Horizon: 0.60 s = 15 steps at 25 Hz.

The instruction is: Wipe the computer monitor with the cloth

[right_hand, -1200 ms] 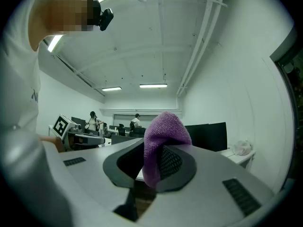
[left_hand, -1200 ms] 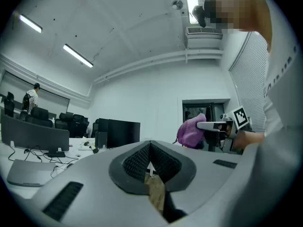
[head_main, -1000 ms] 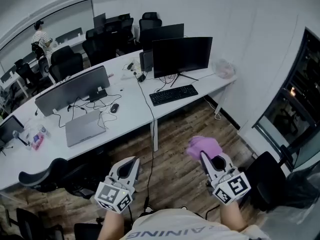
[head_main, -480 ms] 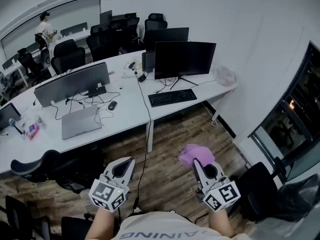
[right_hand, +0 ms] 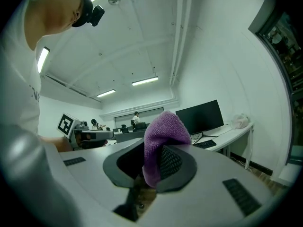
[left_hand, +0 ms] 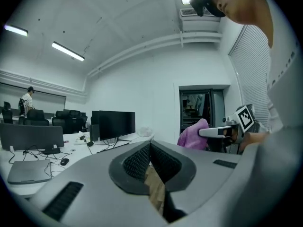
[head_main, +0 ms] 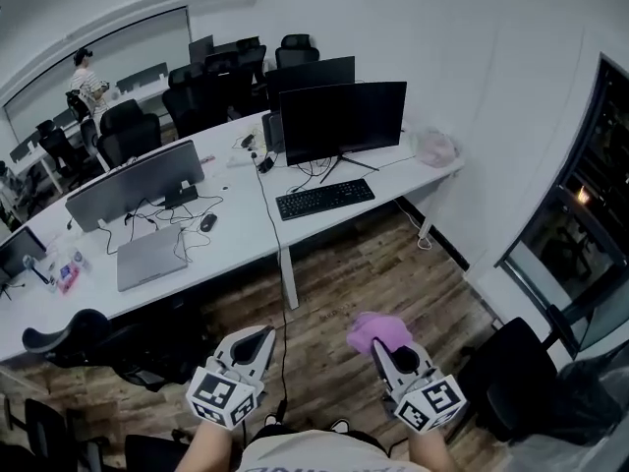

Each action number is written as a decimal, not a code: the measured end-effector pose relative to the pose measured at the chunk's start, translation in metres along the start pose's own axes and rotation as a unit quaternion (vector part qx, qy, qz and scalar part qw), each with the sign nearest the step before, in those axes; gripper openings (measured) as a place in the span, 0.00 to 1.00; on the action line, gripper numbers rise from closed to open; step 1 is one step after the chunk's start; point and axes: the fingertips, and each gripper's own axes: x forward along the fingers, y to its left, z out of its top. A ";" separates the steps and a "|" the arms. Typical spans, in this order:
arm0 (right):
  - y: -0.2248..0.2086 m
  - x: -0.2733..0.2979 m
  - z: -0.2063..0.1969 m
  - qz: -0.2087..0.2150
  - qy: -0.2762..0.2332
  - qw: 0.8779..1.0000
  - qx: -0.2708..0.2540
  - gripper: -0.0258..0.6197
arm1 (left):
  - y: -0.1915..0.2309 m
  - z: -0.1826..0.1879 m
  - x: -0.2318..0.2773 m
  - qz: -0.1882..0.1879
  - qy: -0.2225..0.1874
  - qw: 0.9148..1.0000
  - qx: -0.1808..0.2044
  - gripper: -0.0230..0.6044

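Observation:
A black computer monitor (head_main: pixel 342 120) stands on the white desk (head_main: pixel 246 226), screen dark, with a black keyboard (head_main: pixel 325 199) in front of it; it also shows far off as the monitor (left_hand: pixel 117 125) and the monitor (right_hand: pixel 199 117). My right gripper (head_main: pixel 376 348) is shut on a purple cloth (head_main: pixel 378 330), which bunches out of the jaws as the cloth (right_hand: pixel 161 143). My left gripper (head_main: pixel 257 343) is shut with nothing in it. Both hang low over the wood floor, well short of the desk.
A laptop (head_main: pixel 150 258), a mouse (head_main: pixel 207 222), a second grey monitor (head_main: pixel 135 185) and cables lie on the desk. Black office chairs (head_main: pixel 65 338) stand near left and another chair (head_main: pixel 511 367) at right. A plastic bag (head_main: pixel 435 147) sits on the desk's right end. A person (head_main: pixel 87 82) stands far back.
The view has shifted slightly; both grippers sit a little lower in the frame and closer to the body. The cloth stays held in the right gripper.

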 end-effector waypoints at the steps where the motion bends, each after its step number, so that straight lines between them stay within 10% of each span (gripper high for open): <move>1: -0.006 -0.003 -0.001 0.002 0.002 1.000 -0.004 0.13 | -0.008 -0.002 0.005 0.000 0.001 1.000 0.000 0.04; 15: -0.044 0.015 -0.003 0.024 0.014 1.000 0.003 0.13 | -0.018 -0.008 0.049 0.002 0.009 1.000 -0.020 0.04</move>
